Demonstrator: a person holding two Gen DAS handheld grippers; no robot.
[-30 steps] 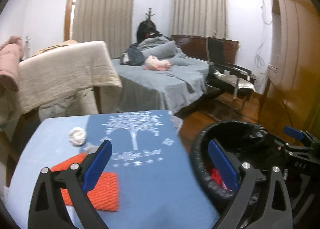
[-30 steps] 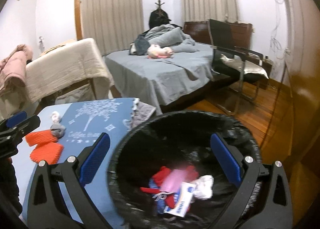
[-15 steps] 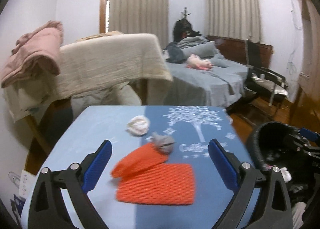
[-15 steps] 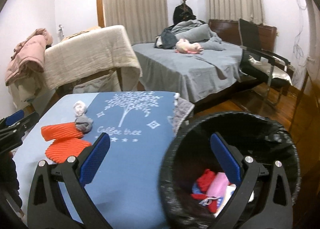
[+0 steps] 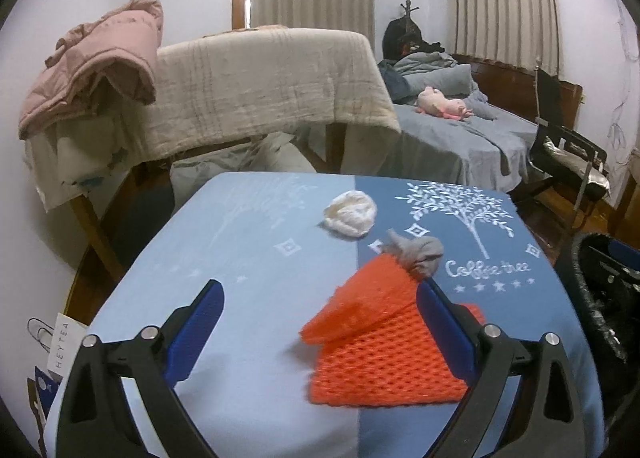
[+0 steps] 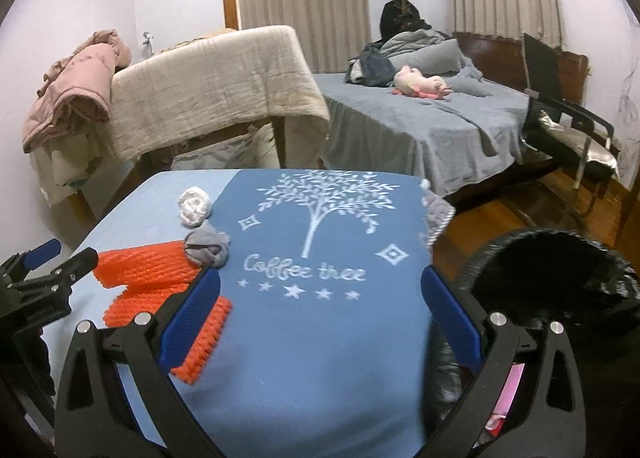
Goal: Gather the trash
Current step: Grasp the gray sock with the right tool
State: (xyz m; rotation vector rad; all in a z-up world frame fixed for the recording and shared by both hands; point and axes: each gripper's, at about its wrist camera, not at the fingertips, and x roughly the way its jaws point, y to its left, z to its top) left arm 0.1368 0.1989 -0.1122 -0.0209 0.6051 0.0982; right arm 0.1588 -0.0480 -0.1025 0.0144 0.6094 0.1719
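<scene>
Blue tablecloth (image 5: 248,258) bears two orange nets (image 5: 384,362), perhaps two crumpled wads (image 5: 350,213); both grippers (image 5: 320,322) (image 6: 320,310) gape empty.

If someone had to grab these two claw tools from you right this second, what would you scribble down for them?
Left gripper: open, empty, hovering over the blue tablecloth near the orange mesh pieces.
Right gripper: open, empty, above the cloth.
Black-lined trash bin: on the floor to the table's right, some trash already inside.
Left to collect: two orange mesh pieces, grey wad, white wad.
</scene>
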